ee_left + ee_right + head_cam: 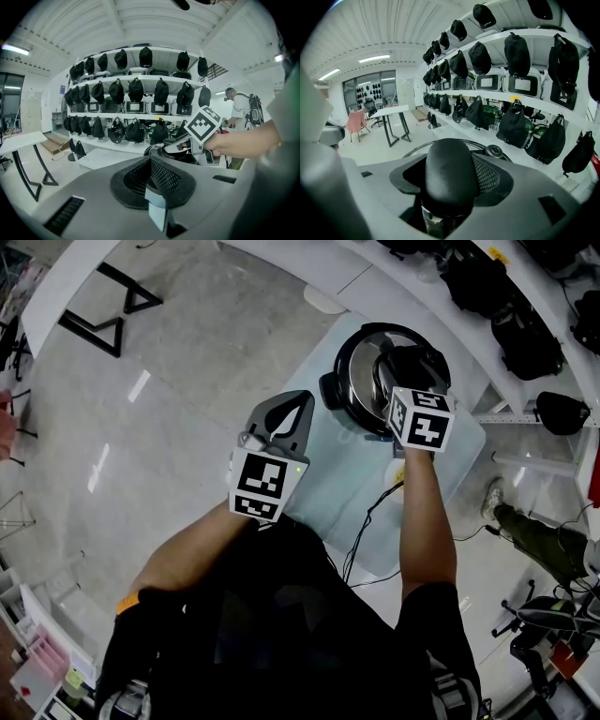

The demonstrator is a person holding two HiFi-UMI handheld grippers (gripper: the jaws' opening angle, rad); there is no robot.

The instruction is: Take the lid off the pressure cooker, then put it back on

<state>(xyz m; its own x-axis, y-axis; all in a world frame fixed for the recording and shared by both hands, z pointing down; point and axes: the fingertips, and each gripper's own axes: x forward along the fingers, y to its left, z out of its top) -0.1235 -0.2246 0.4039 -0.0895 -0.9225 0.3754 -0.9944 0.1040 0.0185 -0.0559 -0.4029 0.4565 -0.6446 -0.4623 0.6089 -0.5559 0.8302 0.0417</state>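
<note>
Right gripper (410, 367) clamped on lid's black handle (450, 173); pressure cooker (330, 390) at 1 o'clock. Steel lid (364, 381) likely heavy, rigid, slick: lift by handle only. Left gripper (286, 418) closed, empty.

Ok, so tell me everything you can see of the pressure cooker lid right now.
The lid is round, shiny steel with a dark rim. It appears to lie flat on top of the black pressure cooker, which stands on a pale tabletop. Its rounded black handle sits at the centre between the jaws of the right gripper, which are closed on it. A small dark valve knob stands beside the handle. Whether the lid is locked cannot be told.
</note>
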